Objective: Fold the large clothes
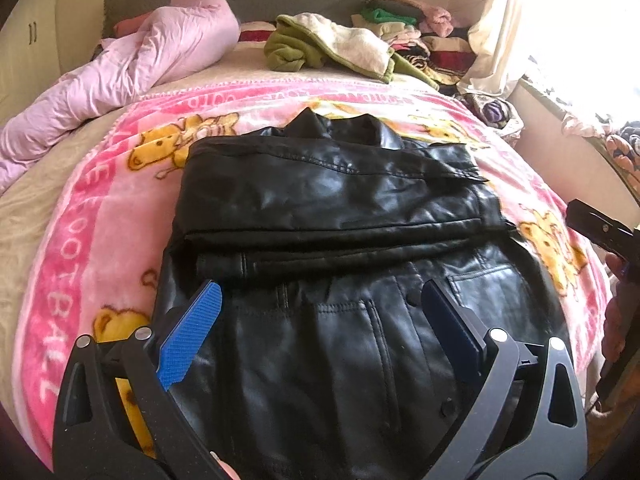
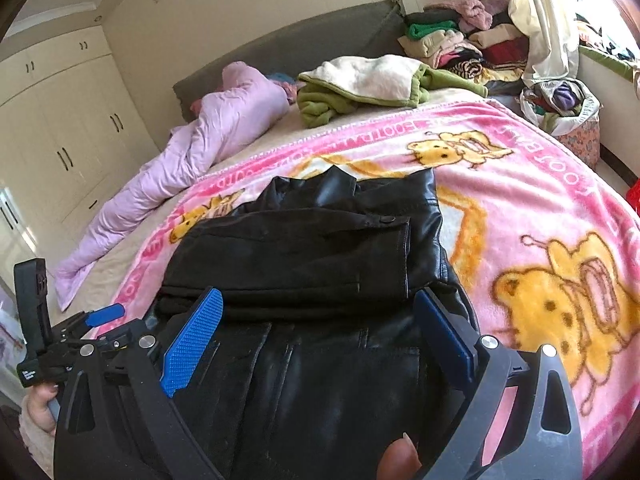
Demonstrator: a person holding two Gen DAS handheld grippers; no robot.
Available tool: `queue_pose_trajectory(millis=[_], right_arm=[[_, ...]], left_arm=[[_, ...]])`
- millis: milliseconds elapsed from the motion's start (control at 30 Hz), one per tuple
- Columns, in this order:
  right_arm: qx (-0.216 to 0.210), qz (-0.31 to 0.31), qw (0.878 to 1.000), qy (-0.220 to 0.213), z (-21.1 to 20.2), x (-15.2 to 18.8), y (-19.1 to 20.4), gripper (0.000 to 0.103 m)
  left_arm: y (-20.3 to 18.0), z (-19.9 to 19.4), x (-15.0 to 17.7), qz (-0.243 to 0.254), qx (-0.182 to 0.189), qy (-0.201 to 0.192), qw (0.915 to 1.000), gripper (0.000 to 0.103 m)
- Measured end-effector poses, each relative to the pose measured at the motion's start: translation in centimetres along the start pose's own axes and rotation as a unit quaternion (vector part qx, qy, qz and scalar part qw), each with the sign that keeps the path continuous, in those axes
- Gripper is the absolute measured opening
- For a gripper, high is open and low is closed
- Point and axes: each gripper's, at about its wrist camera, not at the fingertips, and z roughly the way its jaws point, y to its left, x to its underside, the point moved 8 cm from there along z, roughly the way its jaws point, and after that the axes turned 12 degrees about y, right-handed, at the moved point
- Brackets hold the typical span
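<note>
A black leather jacket (image 1: 332,216) lies on a pink cartoon blanket (image 1: 100,208), collar at the far end, both sleeves folded across its chest. It also shows in the right wrist view (image 2: 304,264). My left gripper (image 1: 324,320) is open and empty, hovering over the jacket's lower half. My right gripper (image 2: 320,332) is open and empty, over the jacket's lower right part. The left gripper also shows at the left edge of the right wrist view (image 2: 100,320). The right one's body shows at the right edge of the left wrist view (image 1: 600,232).
A rumpled lilac quilt (image 1: 132,68) lies at the bed's far left. A green and cream garment (image 1: 336,46) and a pile of folded clothes (image 1: 416,36) sit at the headboard. A basket of clothes (image 2: 568,108) stands beside the bed at right. Wardrobes (image 2: 60,128) line the left wall.
</note>
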Motion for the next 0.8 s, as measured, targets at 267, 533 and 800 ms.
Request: queue_pose_trajectory(millis=[267, 533, 800], right_arm=[[-0.007, -0.007, 1.0, -0.017, -2.5, 0.9, 0.8, 0.096], [-0.009, -0.024, 0.999, -0.028, -4.6, 1.7, 1.6, 0.096], [-0.012, -0.032, 0.999, -0.02, -5.3, 3.3, 1.7, 0.096]], left_arm=[[-0.8, -2.3, 1.2, 0.008, 0.005, -0.019, 0.9998, 0.094], [-0.6, -3.7, 2.5, 0.01, 0.005, -0.026, 0.9996, 0.094], [0.4, -3.8, 4.5, 0.0, 0.004, -0.011, 0.9999, 0.094]])
